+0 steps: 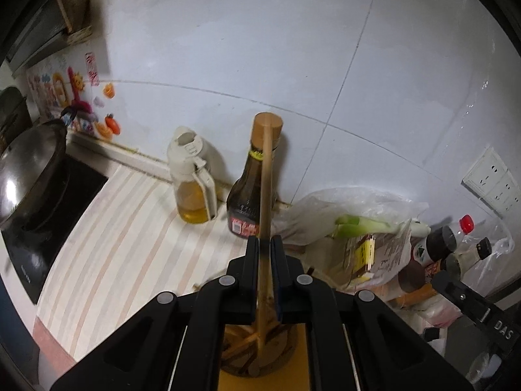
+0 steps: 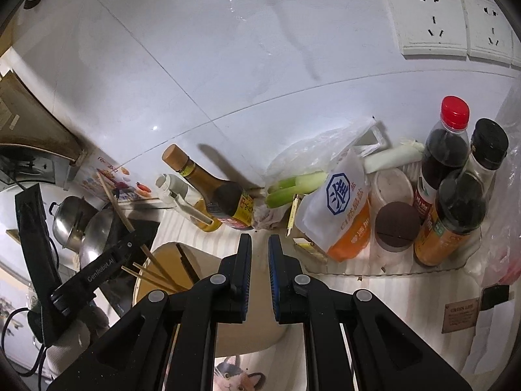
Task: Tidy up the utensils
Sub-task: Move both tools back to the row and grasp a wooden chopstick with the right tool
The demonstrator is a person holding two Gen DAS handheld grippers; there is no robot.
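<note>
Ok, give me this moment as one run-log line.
left gripper: shut on chopstick, over holder | right gripper: open, empty | holder: several chopsticks in

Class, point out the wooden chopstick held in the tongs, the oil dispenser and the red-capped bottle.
Wooden chopstick (image 1: 266, 176), left wrist view, mid-shaft.
White-topped oil dispenser (image 1: 192, 202), left wrist view, oil-filled body.
Red-capped dark bottle (image 2: 455, 112), right wrist view, cap.

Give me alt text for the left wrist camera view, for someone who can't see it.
The left gripper is shut on a single wooden chopstick, held upright over a round holder containing more chopsticks. Behind stand an oil dispenser and a dark sauce bottle against the tiled wall.
</note>
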